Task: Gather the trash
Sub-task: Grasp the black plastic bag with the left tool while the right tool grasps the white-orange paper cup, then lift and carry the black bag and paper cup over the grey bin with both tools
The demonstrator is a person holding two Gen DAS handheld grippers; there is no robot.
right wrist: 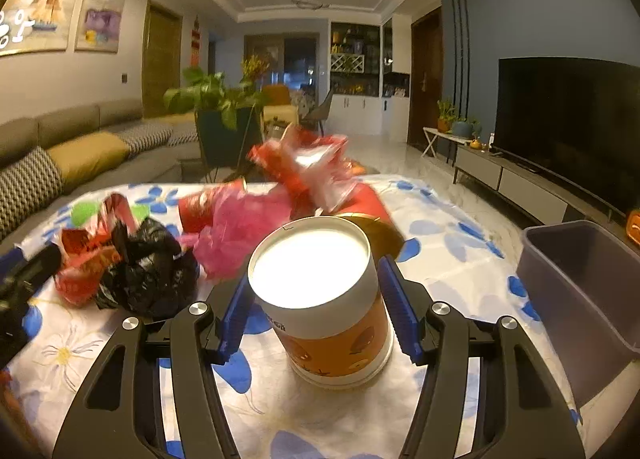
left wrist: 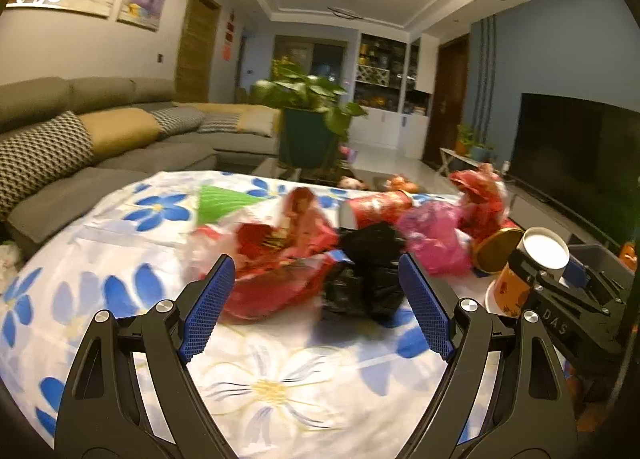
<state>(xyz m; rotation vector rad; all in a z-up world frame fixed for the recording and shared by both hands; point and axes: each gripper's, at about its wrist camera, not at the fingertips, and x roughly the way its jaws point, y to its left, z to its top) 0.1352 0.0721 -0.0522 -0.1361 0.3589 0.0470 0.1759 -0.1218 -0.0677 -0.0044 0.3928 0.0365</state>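
Right gripper (right wrist: 316, 299) is angled slightly down, jaws straddling the upright orange can (right wrist: 336, 323). The left pad looks to be touching the white lid band; a sliver of gap shows at the right pad, so no firm clamp is seen. Left gripper (left wrist: 316, 299) is held wide open and empty, aimed at the black bag (left wrist: 364, 271) and red wrapper (left wrist: 276, 259) just ahead. Flowered cloth (right wrist: 452, 259) lies bare to the right of the can, up to the grey bin (right wrist: 580, 299) at the table edge.
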